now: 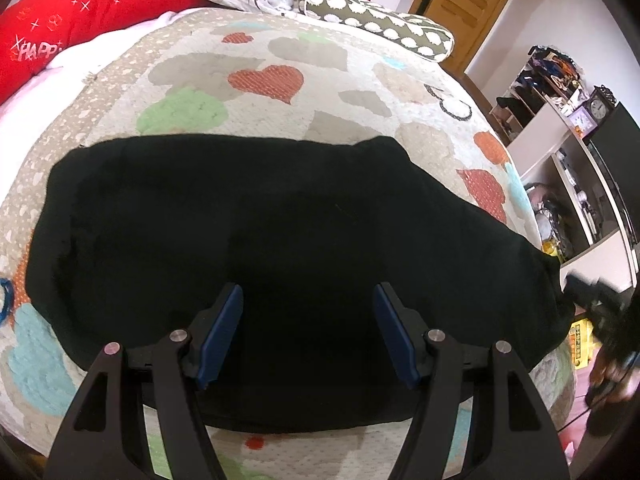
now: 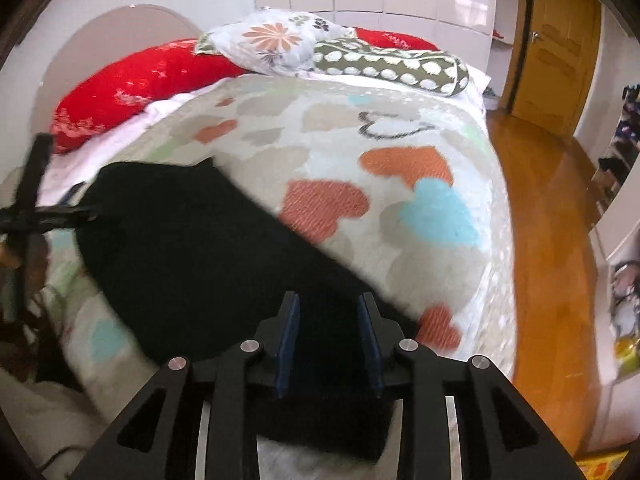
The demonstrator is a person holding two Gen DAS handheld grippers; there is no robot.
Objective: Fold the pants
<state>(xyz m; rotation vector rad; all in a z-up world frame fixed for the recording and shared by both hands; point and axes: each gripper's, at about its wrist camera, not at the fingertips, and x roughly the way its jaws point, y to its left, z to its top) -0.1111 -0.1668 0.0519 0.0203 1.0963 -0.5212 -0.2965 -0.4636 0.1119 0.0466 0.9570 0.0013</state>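
The left gripper (image 1: 308,336) hangs over the black pants (image 1: 280,240) with its blue-padded fingers (image 1: 222,336) spread wide and nothing between them. The right gripper (image 2: 329,340) is set narrower, its jaws parted with dark cloth showing between and under them; whether the pads touch that cloth cannot be told. The black pants (image 2: 192,248) lie flat as a broad dark shape on the heart-patterned blanket (image 1: 260,80) that covers the bed, near the blanket's front edge and running toward its right side. In the left wrist view the other gripper shows blurred just beyond the pants' right end. Beyond the pants, at the head of the blanket, sit a red pillow (image 1: 80,20), a floral pillow (image 2: 276,42) and an olive dotted pillow (image 2: 396,66). To the blanket's right are a wooden floor (image 2: 548,240), a wooden door (image 2: 556,52) and cluttered shelves (image 1: 560,120).
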